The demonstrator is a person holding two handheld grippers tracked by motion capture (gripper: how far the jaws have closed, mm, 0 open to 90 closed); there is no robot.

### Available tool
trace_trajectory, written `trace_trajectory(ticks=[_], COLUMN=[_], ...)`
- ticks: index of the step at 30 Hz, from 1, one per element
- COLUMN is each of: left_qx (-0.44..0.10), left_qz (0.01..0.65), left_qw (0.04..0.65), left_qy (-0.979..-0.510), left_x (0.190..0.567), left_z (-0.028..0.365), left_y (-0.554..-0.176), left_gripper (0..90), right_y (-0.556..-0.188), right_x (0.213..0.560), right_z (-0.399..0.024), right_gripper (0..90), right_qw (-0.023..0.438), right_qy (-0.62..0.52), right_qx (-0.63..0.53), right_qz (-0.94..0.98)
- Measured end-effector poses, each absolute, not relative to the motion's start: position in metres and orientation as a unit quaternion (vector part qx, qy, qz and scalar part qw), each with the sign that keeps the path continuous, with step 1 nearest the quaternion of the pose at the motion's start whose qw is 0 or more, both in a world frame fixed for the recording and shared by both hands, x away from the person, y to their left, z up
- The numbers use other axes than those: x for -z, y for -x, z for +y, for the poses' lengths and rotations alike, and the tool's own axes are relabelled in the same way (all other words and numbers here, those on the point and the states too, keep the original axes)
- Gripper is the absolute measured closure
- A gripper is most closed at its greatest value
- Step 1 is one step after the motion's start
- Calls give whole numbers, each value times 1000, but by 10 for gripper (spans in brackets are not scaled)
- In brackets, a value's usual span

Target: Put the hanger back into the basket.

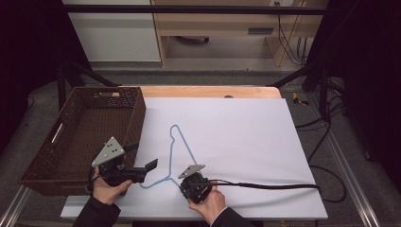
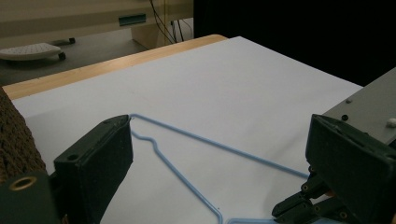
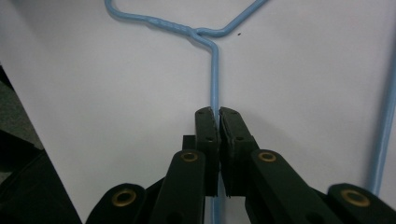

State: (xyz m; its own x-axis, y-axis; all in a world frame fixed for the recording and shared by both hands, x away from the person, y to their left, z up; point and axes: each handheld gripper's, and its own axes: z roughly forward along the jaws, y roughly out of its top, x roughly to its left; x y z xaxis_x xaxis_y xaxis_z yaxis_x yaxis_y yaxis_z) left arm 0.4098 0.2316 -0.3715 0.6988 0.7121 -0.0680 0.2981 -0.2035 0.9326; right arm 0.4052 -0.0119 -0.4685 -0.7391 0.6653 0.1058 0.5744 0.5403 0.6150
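On the white sheet [image 1: 246,137], the blue hanger [image 1: 180,146] is lying flat beside the basket [image 1: 80,137]. The right gripper [image 3: 216,114] is clamping its wire, while the left gripper [image 1: 142,158] is hovering nearby, jaws wide apart.

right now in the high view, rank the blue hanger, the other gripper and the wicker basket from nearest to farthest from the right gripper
1. Blue hanger: clamped in the right gripper, running up and left on the white sheet.
2. Left gripper: to its left, jaws open beside the hanger's corner.
3. Wicker basket: farthest, at the table's left edge.
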Motion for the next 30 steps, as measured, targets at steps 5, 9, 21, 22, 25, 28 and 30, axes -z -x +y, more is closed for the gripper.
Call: trace_trajectory(ticks=[5, 9, 21, 22, 25, 28, 30], left_qx=[-196, -197, -199, -198, -201, -199, -198], left_qz=[334, 332, 330, 330, 331, 331, 332], left_qw=[538, 541, 544, 545, 543, 542, 539], left_qy=[-749, -748, -745, -744, -746, -747, -749], left_x=[369, 367, 364, 364, 364, 364, 366], left_z=[233, 233, 235, 235, 237, 239, 240], left_y=[-408, -406, -402, -402, -399, -395, -391], left_gripper=[72, 72, 57, 56, 49, 47, 42], right_y=[-406, -407, -415, -416, -417, -418, -419], right_x=[464, 457, 436, 434, 430, 427, 425], right_z=[-15, -19, -41, -44, -47, -50, -52], right_gripper=[874, 874, 874, 875, 874, 874, 875], right_qw=[61, 55, 41, 41, 41, 42, 41], right_qy=[-348, -354, -355, -354, -353, -354, -353], right_qx=[-328, -335, -378, -381, -391, -398, -401], right_qz=[876, 871, 854, 853, 849, 845, 844])
